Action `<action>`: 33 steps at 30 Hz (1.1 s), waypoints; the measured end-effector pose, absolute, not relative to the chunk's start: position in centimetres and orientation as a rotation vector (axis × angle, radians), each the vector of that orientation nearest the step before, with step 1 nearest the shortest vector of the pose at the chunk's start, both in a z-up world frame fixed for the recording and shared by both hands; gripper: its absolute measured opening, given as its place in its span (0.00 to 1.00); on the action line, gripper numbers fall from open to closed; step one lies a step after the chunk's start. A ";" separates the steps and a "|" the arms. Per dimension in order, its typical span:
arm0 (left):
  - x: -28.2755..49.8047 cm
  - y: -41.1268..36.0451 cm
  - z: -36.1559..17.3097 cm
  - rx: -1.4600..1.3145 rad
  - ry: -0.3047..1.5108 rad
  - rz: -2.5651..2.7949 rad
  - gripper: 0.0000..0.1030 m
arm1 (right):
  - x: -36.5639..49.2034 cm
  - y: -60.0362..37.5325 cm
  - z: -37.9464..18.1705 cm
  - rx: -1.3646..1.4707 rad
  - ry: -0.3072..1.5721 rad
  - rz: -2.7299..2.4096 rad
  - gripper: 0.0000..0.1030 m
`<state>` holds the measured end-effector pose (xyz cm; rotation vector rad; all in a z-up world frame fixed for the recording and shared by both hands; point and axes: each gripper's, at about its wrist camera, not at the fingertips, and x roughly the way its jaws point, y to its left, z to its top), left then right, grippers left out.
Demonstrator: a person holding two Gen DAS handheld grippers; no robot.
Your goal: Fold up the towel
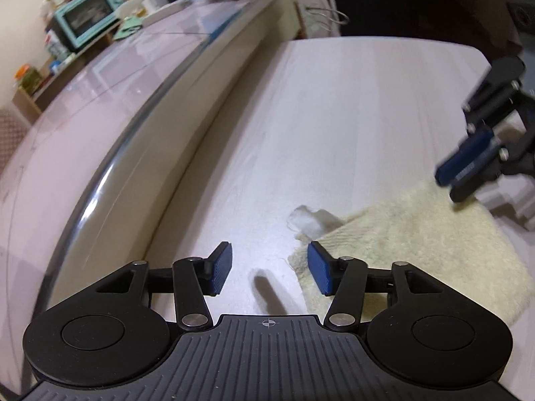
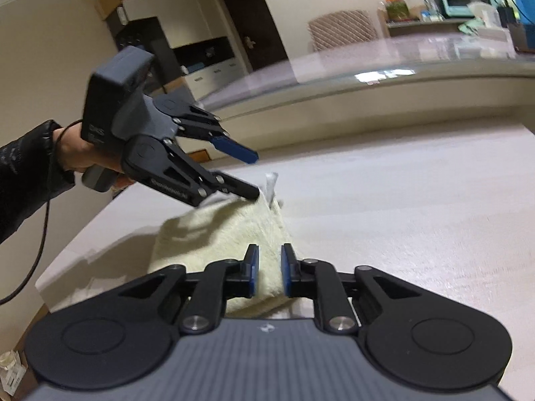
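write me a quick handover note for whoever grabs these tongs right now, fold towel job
Left tongs: open, nothing between the pads, over bare table just beside the towel's corner with the white label.
Right tongs: a narrow gap shows between the pads, nothing pinched, above the near edge of the towel.
Towel: cream, fluffy, lying on the white table in a doubled-over heap with thick edges, not held by either tool.
Done: looks like at least one fold is in and both corners are let go.
Left: check that the edges line up, then regrip and make a further fold if one is wanted.
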<state>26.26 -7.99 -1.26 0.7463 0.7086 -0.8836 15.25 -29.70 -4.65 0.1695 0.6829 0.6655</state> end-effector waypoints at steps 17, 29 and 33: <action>17.2 -0.3 0.4 0.509 0.721 -0.644 0.71 | 7.5 -26.3 -2.2 -0.129 0.582 0.888 0.23; 16.9 1.3 -2.6 0.451 0.733 -0.586 0.73 | 4.4 -23.0 -3.7 -0.285 0.564 0.896 0.17; 17.3 1.6 -2.7 0.450 0.722 -0.595 0.77 | 3.7 -22.4 -3.9 -0.274 0.558 0.856 0.18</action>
